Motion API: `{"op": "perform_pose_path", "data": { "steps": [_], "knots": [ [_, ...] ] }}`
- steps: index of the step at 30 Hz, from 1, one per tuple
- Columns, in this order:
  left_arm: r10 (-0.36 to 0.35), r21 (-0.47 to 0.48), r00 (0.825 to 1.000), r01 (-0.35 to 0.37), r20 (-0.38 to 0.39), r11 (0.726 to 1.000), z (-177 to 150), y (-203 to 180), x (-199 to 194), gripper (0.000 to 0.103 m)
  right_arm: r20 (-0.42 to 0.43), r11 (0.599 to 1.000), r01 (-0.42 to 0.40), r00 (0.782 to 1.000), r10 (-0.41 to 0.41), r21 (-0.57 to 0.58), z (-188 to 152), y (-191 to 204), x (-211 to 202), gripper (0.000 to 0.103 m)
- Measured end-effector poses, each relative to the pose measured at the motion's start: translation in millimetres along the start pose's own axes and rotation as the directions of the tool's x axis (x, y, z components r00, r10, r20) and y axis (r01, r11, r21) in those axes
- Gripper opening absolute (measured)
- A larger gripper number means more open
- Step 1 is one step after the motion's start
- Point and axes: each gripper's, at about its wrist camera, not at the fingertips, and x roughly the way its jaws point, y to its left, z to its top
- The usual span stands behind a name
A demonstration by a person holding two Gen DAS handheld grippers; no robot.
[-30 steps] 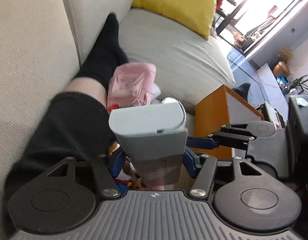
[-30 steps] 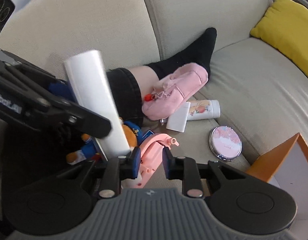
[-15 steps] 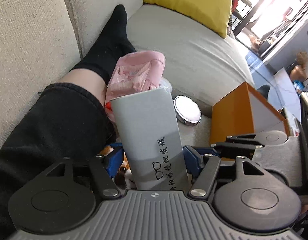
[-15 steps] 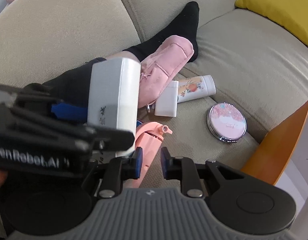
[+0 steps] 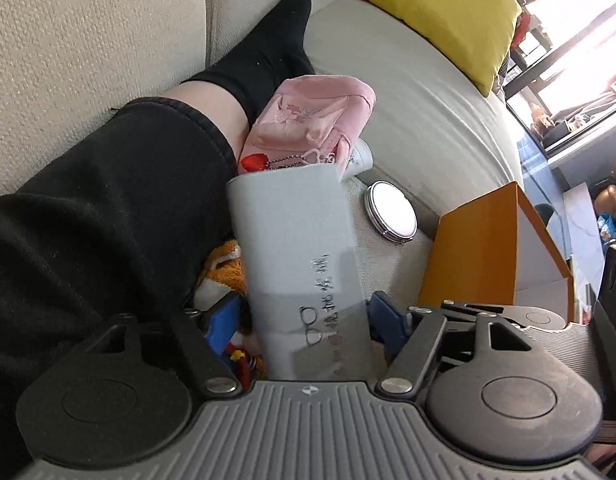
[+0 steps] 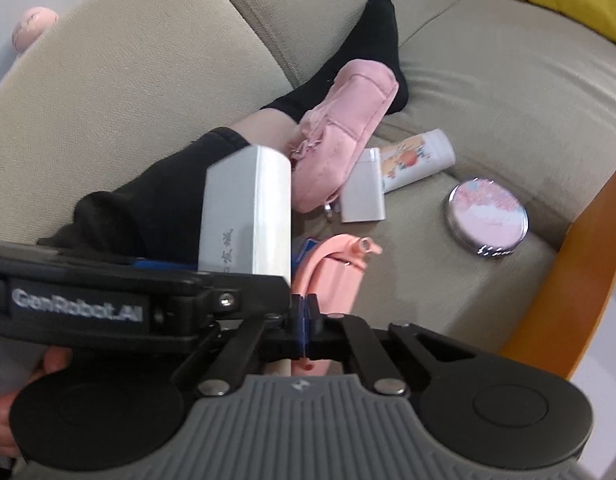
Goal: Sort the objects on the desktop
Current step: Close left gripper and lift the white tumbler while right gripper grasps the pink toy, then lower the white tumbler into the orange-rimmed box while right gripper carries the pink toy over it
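You've got the grey glasses case (image 5: 295, 264) pinched low down in your left gripper (image 5: 308, 320), blue pads pressed on either flank, and it stands tilted above the sofa cushion (image 5: 408, 92) with its printed face toward the camera. It looks rigid and light, a smooth shell, so I'd judge it could twist or slide in a grip that low; a hold nearer the middle of its length would steady it. From the right wrist view the same case (image 6: 247, 212) sits in front of your black-trousered leg (image 6: 147, 208). Your right gripper (image 6: 305, 320) has its jaws closed together on nothing, just above the pink item (image 6: 332, 268). Spread across the cushion are the pink pouch (image 6: 340, 132), a small white box (image 6: 364, 192) touching it, a printed tube (image 6: 416, 164) just beside that, and the round compact mirror (image 6: 488, 212) farther off. The orange box (image 5: 484, 256) stands open to the right, the likely drop spot.
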Motion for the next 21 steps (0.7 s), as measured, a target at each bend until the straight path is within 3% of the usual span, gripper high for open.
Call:
{"op": "perform_pose_path", "data": {
  "steps": [6, 8, 10, 12, 16, 21],
  "knots": [
    [-0.007, 0.025, 1.0, 0.006, 0.028, 1.0, -4, 2, -4, 0.075, 0.005, 1.0, 0.003, 1.0, -0.003, -0.004, 1, 2, 1, 0.002],
    [-0.025, 0.032, 0.999, 0.024, 0.03, 0.999, -5, 5, -8, 0.074, 0.002, 1.0, -0.004, 1.0, 0.004, 0.003, 1, 0, -2, 0.007],
    [-0.032, 0.045, 0.999, 0.03, 0.037, 0.999, -5, 7, -14, 0.074, -0.003, 1.0, 0.005, 1.0, -0.005, 0.021, 3, -3, -5, 0.022],
    [-0.043, 0.057, 0.998, 0.04, 0.041, 0.998, -5, 9, -21, 0.074, -0.004, 0.999, 0.023, 1.0, -0.023, 0.041, 5, -5, -5, 0.03],
    [-0.059, 0.087, 0.998, 0.056, 0.038, 0.995, -6, 10, -31, 0.074, -0.051, 0.995, -0.008, 0.999, 0.012, 0.095, 7, -10, 8, 0.03],
    [-0.09, 0.058, 0.995, 0.087, 0.05, 0.995, -7, 18, -29, 0.074, -0.109, 0.987, -0.021, 0.993, 0.039, 0.158, 0, -16, 24, 0.015]
  ]
}}
